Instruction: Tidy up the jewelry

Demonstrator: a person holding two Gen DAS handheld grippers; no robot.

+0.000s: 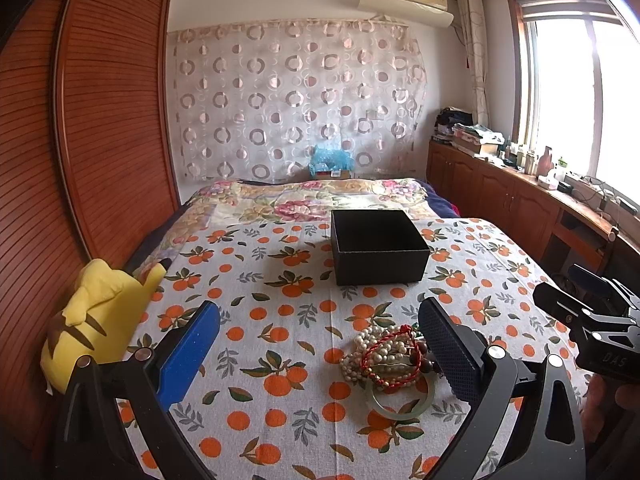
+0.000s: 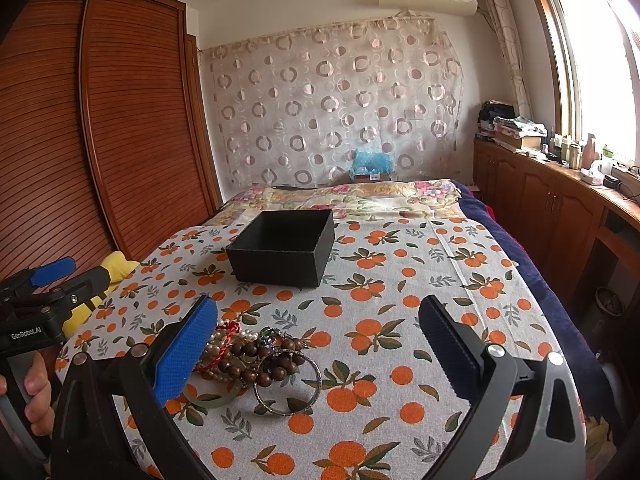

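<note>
A heap of jewelry (image 1: 386, 354) lies on the orange-print cloth: pearl strands, a red cord bracelet, a pale green bangle (image 1: 400, 400). In the right wrist view the same heap (image 2: 248, 356) also shows brown wooden beads and a metal bangle (image 2: 288, 384). An open black box (image 1: 378, 246) (image 2: 282, 252) stands beyond the heap and looks empty. My left gripper (image 1: 320, 320) is open, with the heap just inside its right finger. My right gripper (image 2: 318, 316) is open, with the heap by its left finger. Each gripper also shows in the other's view, the right gripper (image 1: 592, 320) and the left gripper (image 2: 44, 292).
A yellow plush toy (image 1: 96, 316) lies at the bed's left edge beside a wooden wardrobe (image 1: 100, 140). A wooden counter (image 2: 560, 200) with bottles and stacked clothes runs under the window on the right. A hand (image 2: 34, 392) holds the left gripper's handle.
</note>
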